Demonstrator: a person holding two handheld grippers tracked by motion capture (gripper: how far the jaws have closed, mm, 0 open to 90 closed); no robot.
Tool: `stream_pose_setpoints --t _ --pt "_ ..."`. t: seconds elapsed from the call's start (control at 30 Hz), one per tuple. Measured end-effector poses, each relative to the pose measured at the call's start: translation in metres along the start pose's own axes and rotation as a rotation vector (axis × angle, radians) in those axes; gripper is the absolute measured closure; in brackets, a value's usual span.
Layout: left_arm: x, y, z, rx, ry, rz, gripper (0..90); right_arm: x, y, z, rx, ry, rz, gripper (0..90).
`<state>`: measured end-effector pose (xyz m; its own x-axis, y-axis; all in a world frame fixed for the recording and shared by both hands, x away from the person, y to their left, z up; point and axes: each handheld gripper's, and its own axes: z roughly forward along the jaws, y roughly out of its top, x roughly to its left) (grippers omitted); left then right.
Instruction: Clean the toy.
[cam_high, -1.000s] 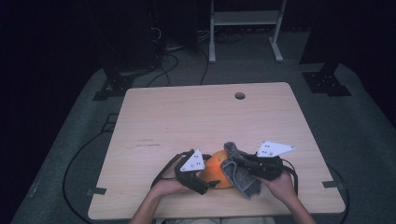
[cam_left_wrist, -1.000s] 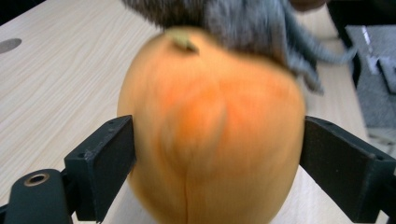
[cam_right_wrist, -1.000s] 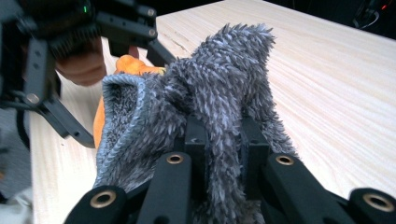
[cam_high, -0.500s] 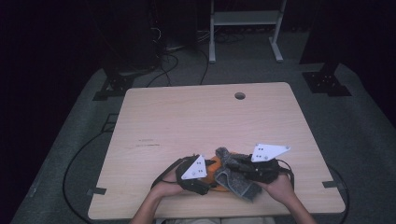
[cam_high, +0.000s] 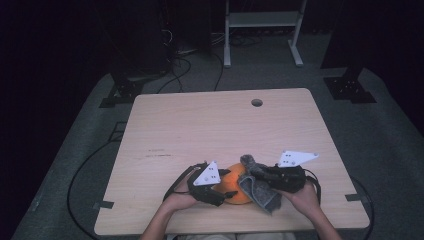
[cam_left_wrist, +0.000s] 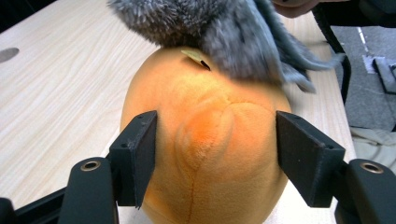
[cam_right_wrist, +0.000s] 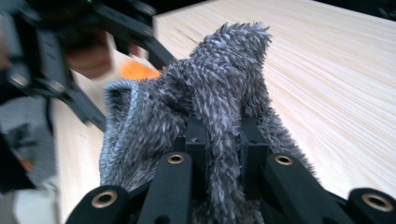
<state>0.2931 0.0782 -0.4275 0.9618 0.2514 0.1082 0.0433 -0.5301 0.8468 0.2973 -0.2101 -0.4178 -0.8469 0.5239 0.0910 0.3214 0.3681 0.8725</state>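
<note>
An orange plush toy (cam_high: 234, 189) lies on the wooden table (cam_high: 200, 125) near its front edge. My left gripper (cam_high: 223, 191) reaches it from the left; its jaws have just been closing and now both pads press the plush (cam_left_wrist: 205, 93) from its two sides, as the left gripper (cam_left_wrist: 215, 154) view shows. A grey fuzzy cloth (cam_high: 257, 192) hangs from my right gripper (cam_high: 251, 175), which is shut on it. The cloth (cam_left_wrist: 224, 28) rests against the far end of the plush. In the right gripper (cam_right_wrist: 224, 140) view the cloth (cam_right_wrist: 219, 84) bunches up between the jaws.
A round cable hole (cam_high: 256, 102) sits near the table's far edge. Behind the table stands a white metal frame (cam_high: 262, 20), with cables (cam_high: 180, 65) on the dark floor. Tape strips mark the front corners (cam_high: 104, 205).
The left jaws have closed in on the orange plush. The right gripper has lifted the grey cloth and carried it left, against the plush.
</note>
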Motion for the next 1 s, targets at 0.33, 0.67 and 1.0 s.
stream_pose_setpoints --t 0.33,0.67,1.0 --pt "0.001 0.009 0.0 0.034 0.011 -0.021 18.1 0.012 0.008 0.003 0.013 -0.045 -0.045 77.5" --pt "-0.001 0.007 0.004 -0.003 0.029 -0.026 31.9 0.002 -0.001 0.0 0.007 -0.029 0.011 77.4" --pt "0.003 -0.005 -0.002 -0.022 -0.03 -0.005 35.8 -0.004 0.0 -0.012 -0.086 0.029 0.069 77.4"
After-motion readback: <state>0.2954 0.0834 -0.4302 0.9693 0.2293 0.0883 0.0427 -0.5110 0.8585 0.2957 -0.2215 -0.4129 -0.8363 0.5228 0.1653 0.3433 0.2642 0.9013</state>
